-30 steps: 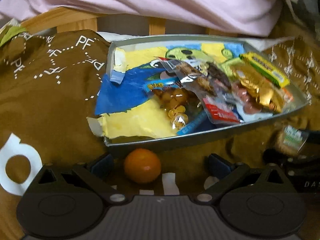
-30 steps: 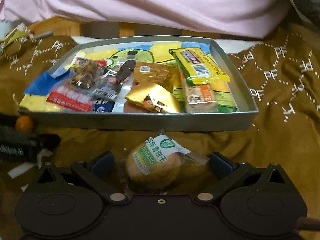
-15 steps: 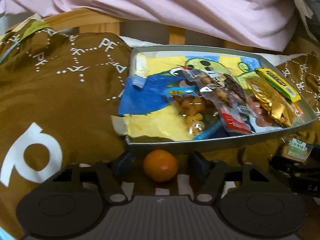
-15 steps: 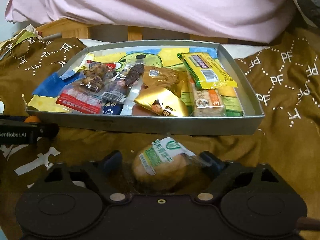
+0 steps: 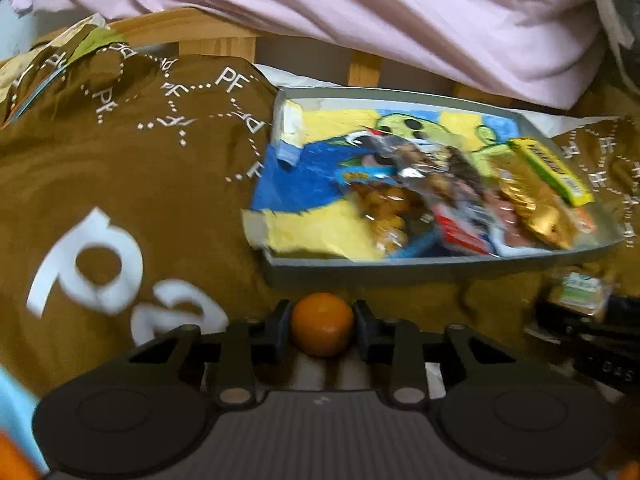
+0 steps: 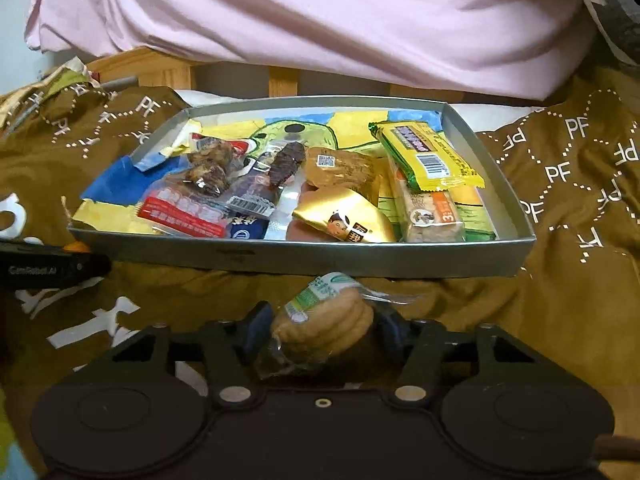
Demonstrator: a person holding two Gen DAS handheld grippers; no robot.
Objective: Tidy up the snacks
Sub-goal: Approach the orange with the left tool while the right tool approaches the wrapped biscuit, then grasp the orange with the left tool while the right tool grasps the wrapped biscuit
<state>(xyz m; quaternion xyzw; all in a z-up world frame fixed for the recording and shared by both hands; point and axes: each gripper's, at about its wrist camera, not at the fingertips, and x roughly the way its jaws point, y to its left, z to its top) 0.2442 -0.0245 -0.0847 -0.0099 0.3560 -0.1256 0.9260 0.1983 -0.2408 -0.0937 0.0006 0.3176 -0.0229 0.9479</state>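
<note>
A small orange (image 5: 322, 329) lies on the brown blanket just in front of the grey tray (image 5: 400, 271). My left gripper (image 5: 321, 320) is closing on it, and both pads touch its sides. A wrapped round pastry (image 6: 326, 326) with a green and white label sits between the fingers of my right gripper (image 6: 322, 330). Those jaws are closing too, with the pads against the wrapper. The tray (image 6: 304, 255) holds several snack packets: a yellow bar (image 6: 426, 156), a gold pack (image 6: 340, 220) and a red pack (image 6: 184, 216).
A brown blanket (image 5: 120, 184) printed with white PF letters covers the surface around the tray. Behind it runs a wooden frame (image 6: 160, 68) under pink bedding (image 6: 320, 20). The left gripper's black body (image 6: 52, 269) shows at the left edge of the right wrist view.
Both grippers have gone from wide open to closed in: the left onto the orange, the right onto the wrapped pastry. The left view has shifted, so the tray now sits further right.
</note>
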